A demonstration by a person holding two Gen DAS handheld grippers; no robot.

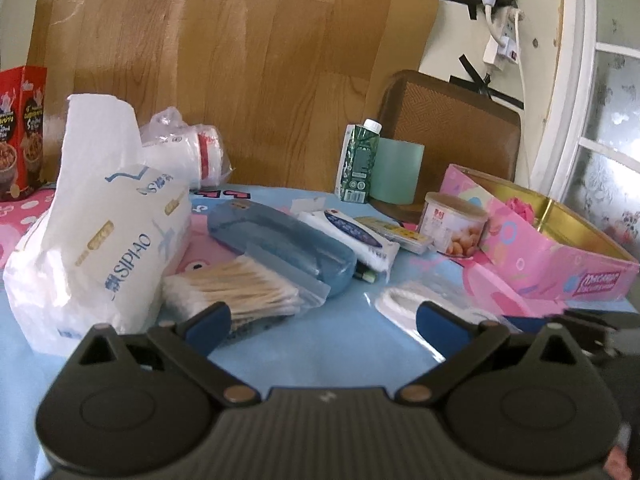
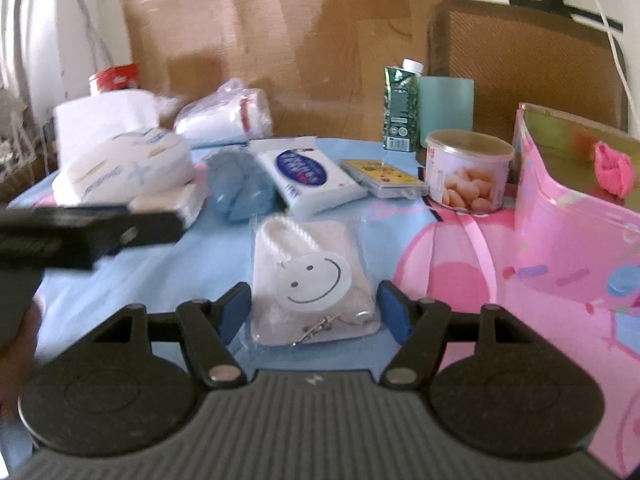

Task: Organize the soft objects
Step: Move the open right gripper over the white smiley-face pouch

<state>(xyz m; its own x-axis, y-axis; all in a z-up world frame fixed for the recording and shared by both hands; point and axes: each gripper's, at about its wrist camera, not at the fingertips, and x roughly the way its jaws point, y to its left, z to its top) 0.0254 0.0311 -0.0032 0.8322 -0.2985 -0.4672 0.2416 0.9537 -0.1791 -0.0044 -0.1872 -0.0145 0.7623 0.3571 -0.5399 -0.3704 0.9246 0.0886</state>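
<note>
Right gripper (image 2: 314, 312) is nearest, fingers spread wide w/ the smiley pouch (image 2: 310, 280) lying between them on the table (image 2: 160, 272), pads not touching it yet afaict. It's a soft white thing sealed in a clear plastic bag, rope loop at the far end, small metal clip at the near end. Prob very light and squishy, but that plastic looks slippery and crinkly, so I'd pinch across the padded middle, not the loose bag edge or the clip. Pink box (image 2: 576, 208) sits just to the right, open, w/ a pink fluffy thing (image 2: 612, 172) already inside, so I guess that's where soft stuff goes.

Left gripper (image 1: 322, 322) is open too and empty, hovering near the cotton swabs (image 1: 240, 288) and tissue pack (image 1: 100, 232). Tissues are soft too, bulky but light, easy to crush
</note>
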